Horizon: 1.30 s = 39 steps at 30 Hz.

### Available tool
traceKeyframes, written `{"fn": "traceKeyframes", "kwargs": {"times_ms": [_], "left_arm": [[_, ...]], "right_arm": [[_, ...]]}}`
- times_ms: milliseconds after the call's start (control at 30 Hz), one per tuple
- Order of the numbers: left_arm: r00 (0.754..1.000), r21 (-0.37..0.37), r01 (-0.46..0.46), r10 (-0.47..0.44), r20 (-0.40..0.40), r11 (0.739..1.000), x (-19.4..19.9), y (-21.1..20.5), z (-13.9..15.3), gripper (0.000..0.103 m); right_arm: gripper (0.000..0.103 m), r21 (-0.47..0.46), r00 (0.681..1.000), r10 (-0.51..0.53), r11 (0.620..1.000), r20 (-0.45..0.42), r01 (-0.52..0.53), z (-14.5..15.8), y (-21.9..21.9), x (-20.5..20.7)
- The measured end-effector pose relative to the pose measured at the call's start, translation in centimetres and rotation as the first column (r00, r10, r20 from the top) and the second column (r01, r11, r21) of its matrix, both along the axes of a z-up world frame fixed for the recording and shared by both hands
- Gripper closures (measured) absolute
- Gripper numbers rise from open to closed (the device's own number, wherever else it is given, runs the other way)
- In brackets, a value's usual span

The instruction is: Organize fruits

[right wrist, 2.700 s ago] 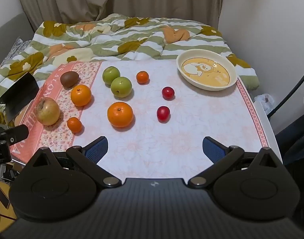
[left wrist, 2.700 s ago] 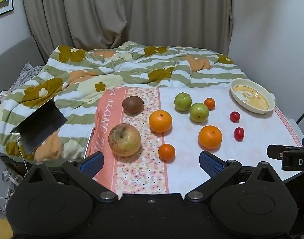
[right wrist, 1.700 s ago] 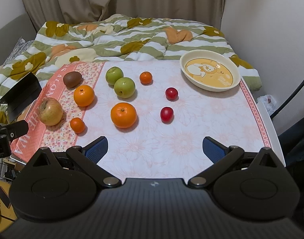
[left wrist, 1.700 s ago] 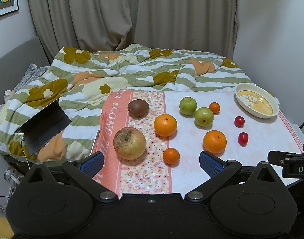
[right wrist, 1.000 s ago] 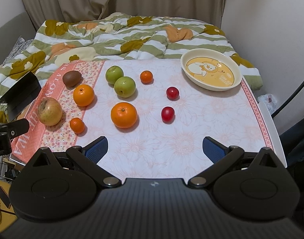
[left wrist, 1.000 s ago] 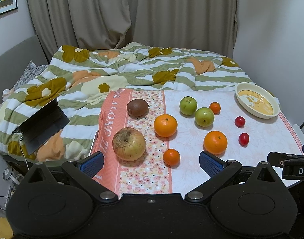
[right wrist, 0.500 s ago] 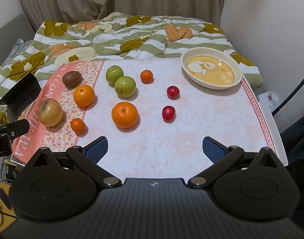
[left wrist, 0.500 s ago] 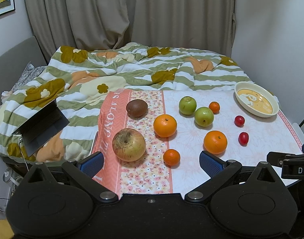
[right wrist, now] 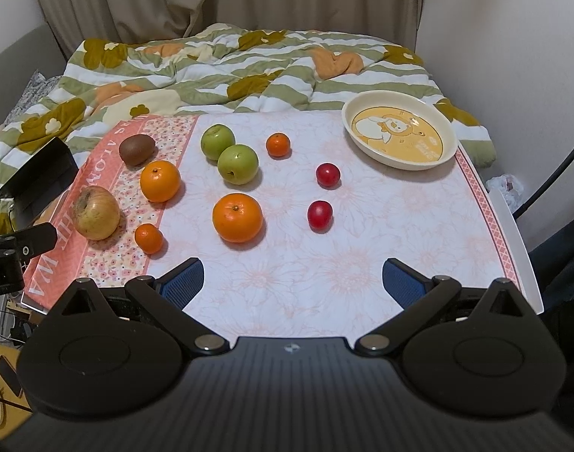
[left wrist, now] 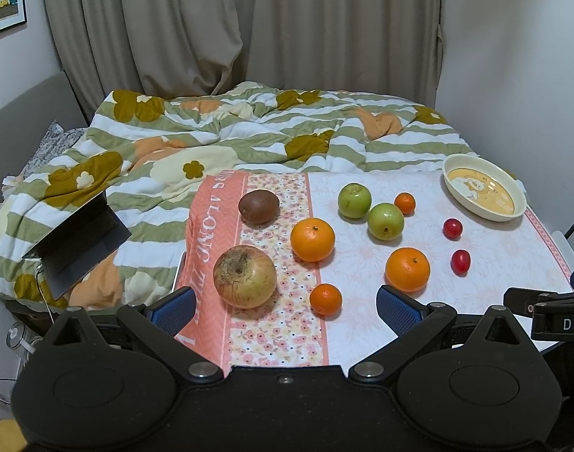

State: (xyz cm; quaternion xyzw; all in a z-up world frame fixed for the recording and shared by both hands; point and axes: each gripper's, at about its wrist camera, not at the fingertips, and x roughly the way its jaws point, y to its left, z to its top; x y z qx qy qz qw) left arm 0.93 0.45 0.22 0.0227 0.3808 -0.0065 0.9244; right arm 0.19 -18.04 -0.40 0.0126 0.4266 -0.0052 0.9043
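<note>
From the left wrist camera, the left claw hangs with its blue-padded fingers spread apart and empty over the near edge of the tabletop under a pink floral cloth. A large yellowish-brown apple sits just ahead, beside a small orange tangerine; a brown kiwi lies farther back.

From the right wrist camera, the right claw is likewise wide apart, holding nothing. Ahead rest a large orange, two red cherry tomatoes and two green apples. A cream round bowl with a cartoon print stands empty at the far right.
</note>
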Motion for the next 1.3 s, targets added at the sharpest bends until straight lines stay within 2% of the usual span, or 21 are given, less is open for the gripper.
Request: {"fn": "traceKeyframes", "kwargs": {"times_ms": [533, 733, 833, 1067, 1300], "left_arm": [[1.0, 0.003, 0.017, -0.017, 0.003, 1.0, 0.0, 0.6, 0.1, 0.0], [0.999, -0.041, 0.042, -0.043, -0.025, 0.998, 0.5, 1.4, 0.6, 0.0], [0.998, -0.022, 0.062, -0.062, -0.018, 0.998, 0.9, 1.6, 0.5, 0.0], [0.996, 0.019, 0.082, -0.083, 0.031, 0.996, 2.7, 2.8, -1.0, 0.0], [0.995, 0.065, 0.077, -0.081, 0.058, 0.995, 4.9, 4.1, -4.5, 0.0]], "right_arm": [[0.0, 0.006, 1.0, -0.013, 1.0, 0.005, 0.013, 0.2, 0.4, -0.1], [0.0, 0.008, 1.0, -0.008, 1.0, -0.007, 0.008, 1.1, 0.8, -0.4], [0.0, 0.016, 1.0, -0.015, 1.0, -0.011, 0.015, 1.3, 1.1, -0.3], [0.0, 0.03, 0.999, -0.043, 0.999, 0.014, 0.042, 0.7, 1.9, 0.2], [0.0, 0.007, 0.997, -0.043, 0.999, 0.06, 0.043, -1.9, 2.6, 1.9]]}}
